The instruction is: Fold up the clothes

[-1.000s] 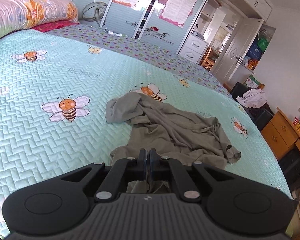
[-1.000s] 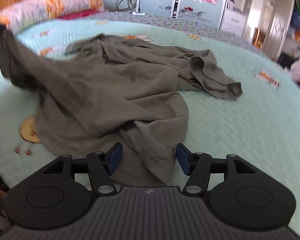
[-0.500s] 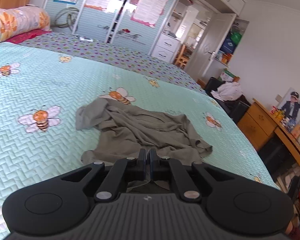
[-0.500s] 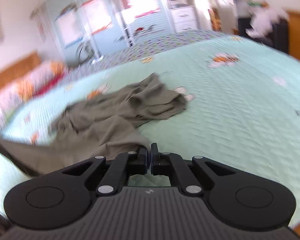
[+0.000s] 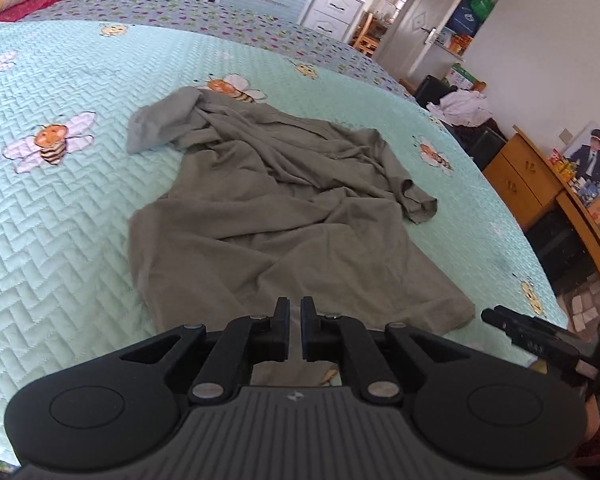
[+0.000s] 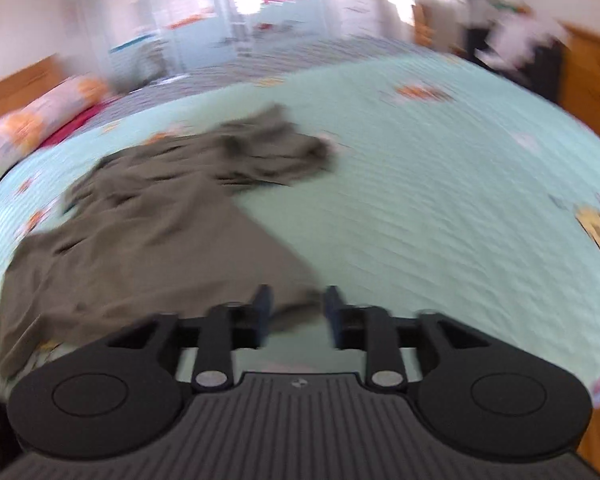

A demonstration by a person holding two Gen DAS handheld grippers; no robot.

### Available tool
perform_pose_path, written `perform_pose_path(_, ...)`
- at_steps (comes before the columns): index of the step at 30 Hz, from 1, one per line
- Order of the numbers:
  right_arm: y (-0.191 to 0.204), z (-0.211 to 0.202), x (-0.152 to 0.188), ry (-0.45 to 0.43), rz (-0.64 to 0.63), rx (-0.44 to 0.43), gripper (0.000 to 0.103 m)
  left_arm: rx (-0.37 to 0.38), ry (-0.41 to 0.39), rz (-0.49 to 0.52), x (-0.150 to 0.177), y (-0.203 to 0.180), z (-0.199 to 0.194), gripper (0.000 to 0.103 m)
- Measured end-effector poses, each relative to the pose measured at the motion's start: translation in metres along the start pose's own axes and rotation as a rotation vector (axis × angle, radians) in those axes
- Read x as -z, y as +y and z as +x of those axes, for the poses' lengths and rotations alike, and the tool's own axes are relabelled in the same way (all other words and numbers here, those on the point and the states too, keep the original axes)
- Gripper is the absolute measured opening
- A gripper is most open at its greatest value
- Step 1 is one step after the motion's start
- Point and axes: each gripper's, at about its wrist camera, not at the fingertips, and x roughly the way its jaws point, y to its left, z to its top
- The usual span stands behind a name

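On the bed: an olive-green T-shirt [image 5: 276, 208] is lying rumpled on the bee-print quilted bedspread [image 5: 60, 216], its lower hem nearest both claws, one sleeve bunched away to the far right of the left claw.
Left claw: the left gripper [image 5: 295, 322] is hovering just over the near hem; its jaws have just been parting to a narrow slit, and no cloth is caught between them now.
Right claw: the right gripper [image 6: 296, 308] is standing half-wide at the shirt's near right corner; its jaws have just been opening after a brief pinch, and the corner is lying under the gap, not pressed by the pads. This view is blurring with motion.
Change noted: a second ago the shirt was hanging in a heap with one part lifted; it is now lying longer and flatter, body stretching away ahead of the left claw.
Bearing on task: judged, the spreading pull is finishing and both hems are being let go; sleeves and upper body are still creased, so smoothing is likely needed before any fold.
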Motion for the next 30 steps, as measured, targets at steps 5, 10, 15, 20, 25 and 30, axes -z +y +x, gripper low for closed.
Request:
perform_pose_path(5, 0.055, 0.024, -0.001, 0.018, -0.207, -0.036, 0.068, -0.120, -0.026, -0.047, 0.001, 0.022, -0.008, 0.043)
perform_pose_path(10, 0.061, 0.043, 0.002, 0.063, -0.202, -0.061, 0.068, -0.159, 0.006, -0.103, 0.004, 0.041, 0.001, 0.044)
perform_pose_path(15, 0.045, 0.049, 0.010, 0.094, -0.145, -0.029, 0.036, -0.195, 0.041, -0.097, 0.004, 0.043, 0.022, 0.044)
perform_pose_path(20, 0.020, 0.046, 0.012, 0.088, -0.029, -0.024, 0.000, -0.214, 0.095, -0.111, 0.009, 0.044, 0.045, 0.044)
perform_pose_path(25, -0.004, 0.038, 0.011, 0.085, 0.089, -0.025, 0.000, -0.225, 0.122, -0.085, 0.014, 0.040, 0.055, 0.044)
perform_pose_path(30, -0.017, 0.037, 0.013, 0.107, 0.137, -0.022, 0.000, -0.223, 0.136, -0.097, 0.017, 0.041, 0.058, 0.044)
